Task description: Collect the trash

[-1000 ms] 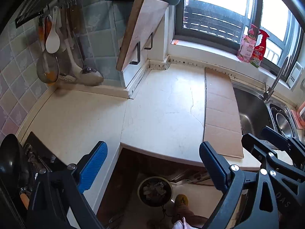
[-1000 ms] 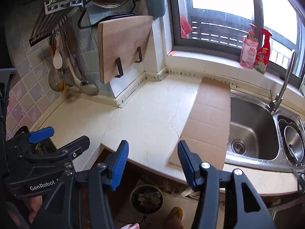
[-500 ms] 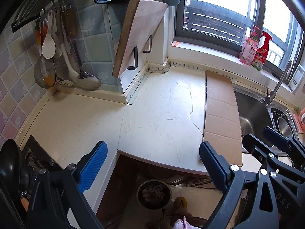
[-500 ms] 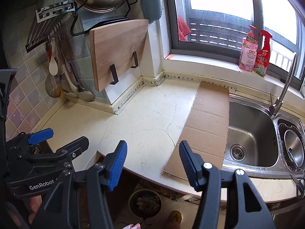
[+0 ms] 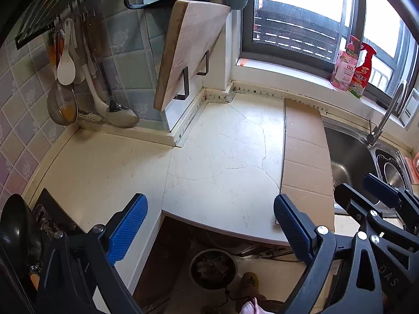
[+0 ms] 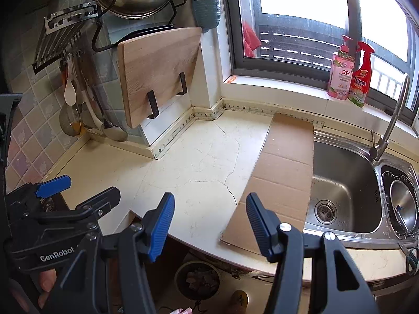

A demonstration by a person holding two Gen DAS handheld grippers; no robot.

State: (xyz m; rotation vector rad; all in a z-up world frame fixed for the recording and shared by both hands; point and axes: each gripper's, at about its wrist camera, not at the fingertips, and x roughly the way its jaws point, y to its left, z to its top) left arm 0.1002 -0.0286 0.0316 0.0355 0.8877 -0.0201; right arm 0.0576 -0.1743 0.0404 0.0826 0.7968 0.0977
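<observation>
Two blue-padded claws, the left claw [image 5: 210,231] and the right claw [image 6: 209,226], gape wide and empty above the cracked cream stone bench [image 6: 204,172], where a flat strip of brown cardboard [image 6: 282,172] lies beside the steel sink [image 6: 343,183].

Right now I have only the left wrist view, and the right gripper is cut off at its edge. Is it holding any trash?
Observer: No. The right gripper is open, with nothing between its jaws.
Operator: Can you see the bottom of the sink?
Observer: Yes. In the sink only the drain shows; I see no scraps in the basin.
Operator: Anything by the window that I miss?
Observer: A red cloth hangs at the window's left edge, above the sill.
</observation>
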